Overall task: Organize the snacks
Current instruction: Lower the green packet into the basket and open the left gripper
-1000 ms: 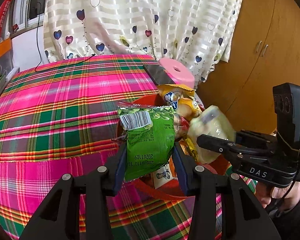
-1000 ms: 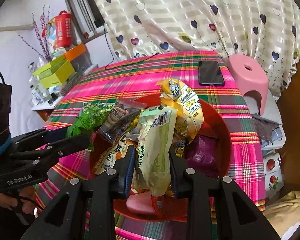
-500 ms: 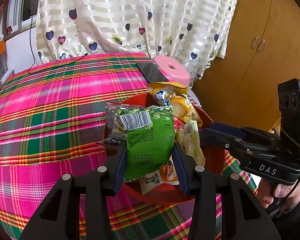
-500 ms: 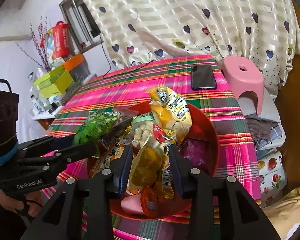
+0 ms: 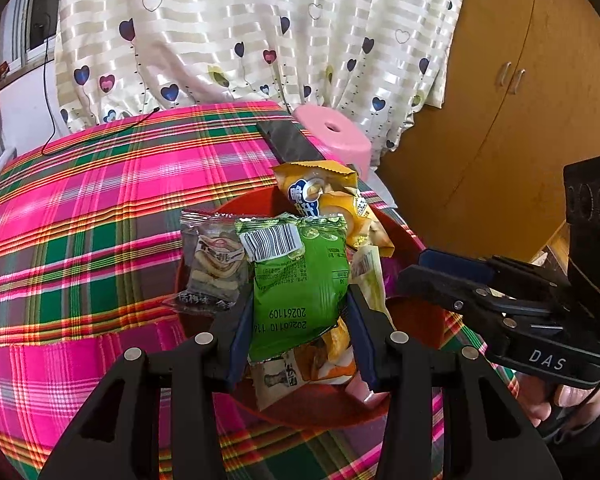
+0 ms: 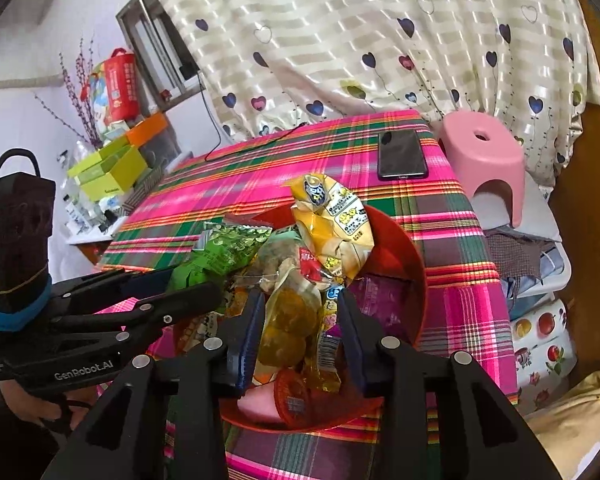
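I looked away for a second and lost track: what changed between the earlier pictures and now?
The right gripper let go of the pale green packet; it now lies in the red bowl, and the jaws stand open over the pile. The left gripper stays shut on the green packet, above the bowl. The phone did not move.

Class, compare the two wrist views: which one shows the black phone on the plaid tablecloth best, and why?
The right wrist view: the phone lies fully visible, flat on the tablecloth near the pink stool. The left wrist view shows it foreshortened, its near end hidden behind the yellow snack packet.
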`<action>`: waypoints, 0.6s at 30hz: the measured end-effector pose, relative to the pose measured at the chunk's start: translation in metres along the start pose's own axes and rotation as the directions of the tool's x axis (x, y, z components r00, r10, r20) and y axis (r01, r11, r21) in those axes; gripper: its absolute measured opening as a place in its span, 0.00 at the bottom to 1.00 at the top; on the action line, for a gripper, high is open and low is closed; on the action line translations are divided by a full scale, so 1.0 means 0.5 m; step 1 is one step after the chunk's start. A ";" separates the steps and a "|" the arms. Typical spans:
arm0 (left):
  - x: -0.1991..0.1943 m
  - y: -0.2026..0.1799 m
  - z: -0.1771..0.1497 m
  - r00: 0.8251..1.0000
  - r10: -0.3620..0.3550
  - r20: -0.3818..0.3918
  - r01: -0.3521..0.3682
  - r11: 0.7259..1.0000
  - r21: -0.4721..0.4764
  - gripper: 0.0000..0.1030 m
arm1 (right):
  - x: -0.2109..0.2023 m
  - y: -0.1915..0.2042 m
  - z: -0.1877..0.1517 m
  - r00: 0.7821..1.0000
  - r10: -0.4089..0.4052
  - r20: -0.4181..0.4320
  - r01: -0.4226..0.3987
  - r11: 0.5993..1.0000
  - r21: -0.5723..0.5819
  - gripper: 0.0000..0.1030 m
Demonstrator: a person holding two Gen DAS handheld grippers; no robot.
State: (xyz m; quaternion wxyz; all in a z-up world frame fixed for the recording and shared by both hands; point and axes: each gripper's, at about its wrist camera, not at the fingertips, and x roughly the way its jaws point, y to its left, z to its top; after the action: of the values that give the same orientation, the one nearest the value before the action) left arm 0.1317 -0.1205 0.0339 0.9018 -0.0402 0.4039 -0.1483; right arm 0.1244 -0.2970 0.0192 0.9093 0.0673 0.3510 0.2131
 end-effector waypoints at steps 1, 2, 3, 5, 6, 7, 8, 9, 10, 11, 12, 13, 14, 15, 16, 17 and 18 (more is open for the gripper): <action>0.001 0.000 0.000 1.000 0.001 -0.001 -0.001 1.000 0.000 0.44 | -0.001 -0.001 -0.001 1.000 -0.001 0.001 0.001 1.000 0.001 0.35; 0.003 0.000 0.001 1.000 0.002 -0.002 -0.002 1.000 0.001 0.44 | -0.002 -0.002 -0.001 1.000 -0.002 0.002 0.002 1.000 0.002 0.35; 0.005 0.000 0.001 1.000 0.003 -0.004 -0.003 1.000 0.001 0.44 | -0.002 -0.004 -0.001 1.000 -0.004 0.005 0.004 1.000 0.003 0.35; 0.009 0.000 0.002 1.000 0.004 -0.008 -0.004 1.000 0.001 0.44 | -0.006 -0.004 -0.002 1.000 -0.009 0.016 0.009 1.000 0.000 0.35; 0.011 0.000 0.003 1.000 0.005 -0.009 -0.005 1.000 0.001 0.44 | -0.009 -0.004 -0.001 1.000 -0.013 0.024 0.013 1.000 -0.003 0.35; 0.012 0.001 0.003 1.000 0.004 -0.010 -0.004 1.000 0.001 0.44 | -0.009 -0.004 -0.001 0.999 -0.018 0.028 0.019 1.000 -0.006 0.35; 0.013 0.001 0.004 1.000 0.003 -0.011 -0.003 1.000 0.001 0.44 | -0.009 -0.004 -0.002 0.999 -0.027 0.027 0.028 1.000 -0.009 0.35; 0.014 0.000 0.004 1.000 0.001 -0.011 -0.001 1.000 0.002 0.44 | -0.007 -0.005 -0.002 0.999 -0.031 0.021 0.032 0.999 -0.008 0.35; 0.015 0.000 0.005 1.000 0.001 -0.011 -0.001 1.000 0.003 0.44 | -0.005 -0.006 -0.002 0.999 -0.034 0.015 0.034 0.999 -0.006 0.35; 0.016 0.000 0.005 1.000 -0.001 -0.011 0.001 1.000 0.003 0.44 | -0.003 -0.007 -0.004 0.999 -0.038 0.011 0.038 0.999 -0.002 0.35; 0.017 0.000 0.006 1.000 -0.002 -0.012 0.002 1.000 0.003 0.44 | -0.001 -0.007 -0.004 0.999 -0.035 0.006 0.035 0.999 0.001 0.35; 0.018 0.000 0.006 1.000 -0.003 -0.013 0.003 1.000 0.003 0.44 | 0.000 -0.009 -0.004 1.000 -0.028 0.002 0.028 1.000 0.003 0.35; 0.018 0.000 0.006 1.000 -0.003 -0.013 0.003 1.000 0.004 0.44 | 0.000 -0.009 -0.004 1.000 -0.026 0.002 0.026 1.000 0.003 0.36; 0.018 -0.001 0.007 1.000 -0.002 -0.012 0.002 1.000 0.003 0.44 | -0.001 -0.008 -0.004 1.000 -0.031 0.002 0.031 1.000 0.001 0.37; 0.018 0.000 0.007 1.000 -0.002 -0.012 0.002 1.000 0.003 0.44 | -0.001 -0.008 -0.004 0.999 -0.033 0.002 0.033 0.999 0.000 0.37; 0.018 0.000 0.007 1.000 -0.003 -0.013 0.003 1.000 0.003 0.44 | -0.002 -0.008 -0.005 0.999 -0.035 0.001 0.035 0.999 0.000 0.38; 0.018 0.000 0.007 1.000 -0.003 -0.012 0.003 1.000 0.002 0.44 | -0.002 -0.008 -0.005 0.999 -0.036 0.001 0.036 0.999 0.001 0.38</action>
State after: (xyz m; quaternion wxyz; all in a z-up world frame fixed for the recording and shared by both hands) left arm 0.1399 -0.1234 0.0301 0.8992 -0.0390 0.4090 -0.1502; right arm 0.1235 -0.3012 0.0169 0.9132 0.0614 0.3518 0.1964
